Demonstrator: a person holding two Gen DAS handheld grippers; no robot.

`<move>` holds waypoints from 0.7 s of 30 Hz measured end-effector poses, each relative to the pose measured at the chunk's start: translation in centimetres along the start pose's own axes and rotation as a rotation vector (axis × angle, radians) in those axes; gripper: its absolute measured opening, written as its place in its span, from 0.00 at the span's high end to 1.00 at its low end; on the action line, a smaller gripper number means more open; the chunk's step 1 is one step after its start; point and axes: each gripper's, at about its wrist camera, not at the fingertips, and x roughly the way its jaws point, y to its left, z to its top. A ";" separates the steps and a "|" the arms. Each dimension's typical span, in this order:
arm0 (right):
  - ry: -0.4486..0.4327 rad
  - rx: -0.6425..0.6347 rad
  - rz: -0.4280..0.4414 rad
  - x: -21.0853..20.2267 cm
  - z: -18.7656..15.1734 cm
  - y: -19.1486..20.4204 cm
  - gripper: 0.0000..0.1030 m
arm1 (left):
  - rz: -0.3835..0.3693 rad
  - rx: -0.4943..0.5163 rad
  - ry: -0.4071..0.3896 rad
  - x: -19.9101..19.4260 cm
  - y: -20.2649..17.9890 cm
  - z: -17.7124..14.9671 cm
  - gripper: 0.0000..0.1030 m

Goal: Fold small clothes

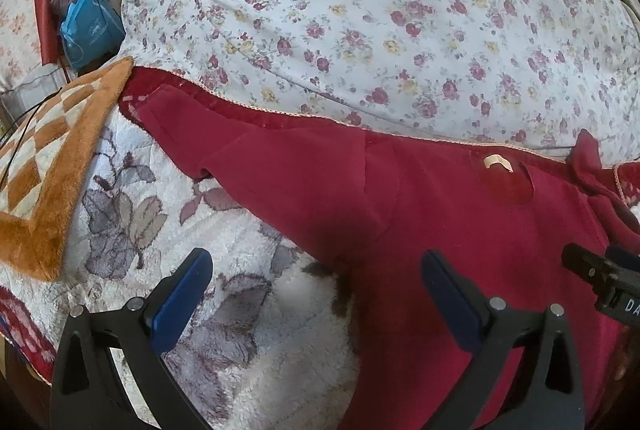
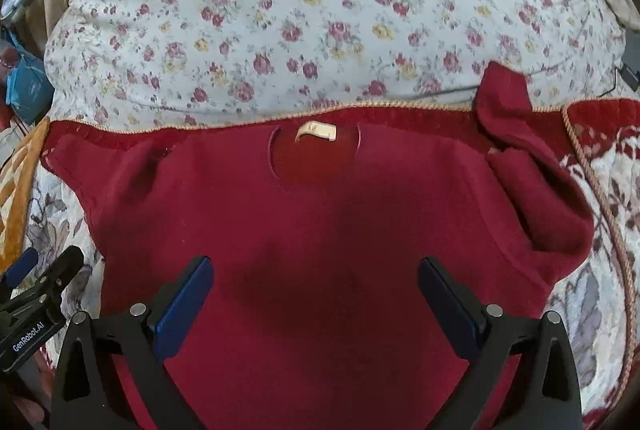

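the red top [image 2: 320, 230] lies flat across the middle of the right wrist frame, collar at top, its crumpled sleeve [image 2: 532, 198] at right nearer the right gripper [image 2: 316, 306] than the left gripper [image 1: 316, 298], both spread wide and empty.

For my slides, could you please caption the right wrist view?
Open right gripper hovers over a dark red fleece top spread on a blanket.
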 end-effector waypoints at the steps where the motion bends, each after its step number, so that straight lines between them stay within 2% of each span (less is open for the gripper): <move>1: -0.012 -0.010 -0.001 0.2 0.0 0.0 0.00 | 0.003 -0.004 0.004 0.2 0.0 0.0 0.00; 21: -0.004 -0.051 -0.045 3.8 -0.4 -0.1 0.00 | 0.025 -0.019 0.026 1.8 0.5 0.1 0.00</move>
